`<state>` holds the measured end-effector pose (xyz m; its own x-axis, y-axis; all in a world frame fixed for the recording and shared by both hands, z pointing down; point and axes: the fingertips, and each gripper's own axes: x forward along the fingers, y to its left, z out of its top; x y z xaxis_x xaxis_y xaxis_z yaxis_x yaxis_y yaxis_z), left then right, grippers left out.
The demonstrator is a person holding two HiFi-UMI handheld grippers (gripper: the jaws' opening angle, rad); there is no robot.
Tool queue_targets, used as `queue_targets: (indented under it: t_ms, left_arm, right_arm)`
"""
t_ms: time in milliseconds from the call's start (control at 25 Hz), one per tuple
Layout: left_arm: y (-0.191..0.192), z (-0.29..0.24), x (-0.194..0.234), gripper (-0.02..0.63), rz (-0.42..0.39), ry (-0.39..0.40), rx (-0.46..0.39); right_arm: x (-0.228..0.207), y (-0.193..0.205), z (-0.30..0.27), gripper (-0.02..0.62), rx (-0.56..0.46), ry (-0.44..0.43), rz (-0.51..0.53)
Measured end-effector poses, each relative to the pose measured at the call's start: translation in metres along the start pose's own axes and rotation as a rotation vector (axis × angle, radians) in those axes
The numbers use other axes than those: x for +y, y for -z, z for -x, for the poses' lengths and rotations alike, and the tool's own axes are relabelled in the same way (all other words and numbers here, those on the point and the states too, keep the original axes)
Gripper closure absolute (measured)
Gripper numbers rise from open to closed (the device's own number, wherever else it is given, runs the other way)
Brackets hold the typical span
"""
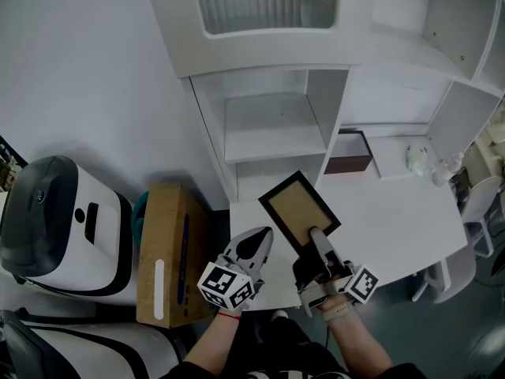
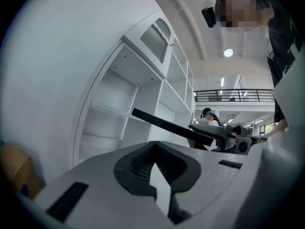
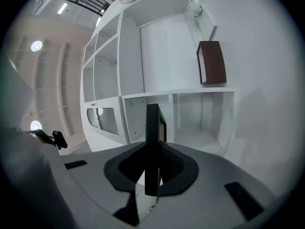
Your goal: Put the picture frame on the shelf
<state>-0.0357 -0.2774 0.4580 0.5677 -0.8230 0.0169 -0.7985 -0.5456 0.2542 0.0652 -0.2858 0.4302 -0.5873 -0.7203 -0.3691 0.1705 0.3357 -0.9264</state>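
Observation:
The picture frame (image 1: 298, 208), black-edged with a tan face, is held tilted above the white desk (image 1: 394, 219). My right gripper (image 1: 316, 235) is shut on its lower edge. In the right gripper view the frame (image 3: 152, 128) stands edge-on between the jaws of the right gripper (image 3: 151, 175), pointing at the white shelf unit (image 3: 157, 66). My left gripper (image 1: 260, 239) hovers just left of the frame, shut, with nothing in it. From the left gripper view, past the left gripper (image 2: 157, 175), the frame (image 2: 171, 126) shows as a dark slanted bar in front of the shelf compartments (image 2: 114, 113).
The shelf unit (image 1: 272, 125) rises behind the desk with open compartments. A dark brown box (image 1: 347, 153) and small white figures (image 1: 418, 160) sit at the desk's back. A cardboard box (image 1: 170, 251) and a white-and-black machine (image 1: 55, 219) stand on the left.

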Motion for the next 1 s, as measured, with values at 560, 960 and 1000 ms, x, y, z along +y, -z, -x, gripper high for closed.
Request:
queue_targets:
  t_ms: [560, 960, 1000]
  left_arm:
    - [-0.031, -0.027, 0.029, 0.603, -0.026, 0.094, -0.012]
    - [-0.048, -0.039, 0.063, 0.603, -0.036, 0.136, -0.003]
    - [-0.050, -0.040, 0.065, 0.603, -0.036, 0.141, -0.003]
  right_arm:
    - [0.004, -0.003, -0.064, 0.545, -0.037, -0.038, 0.013]
    - [-0.010, -0.007, -0.111, 0.545, -0.121, 0.016, 0.029]
    - [-0.012, -0.007, -0.115, 0.545, -0.130, 0.021, 0.027]
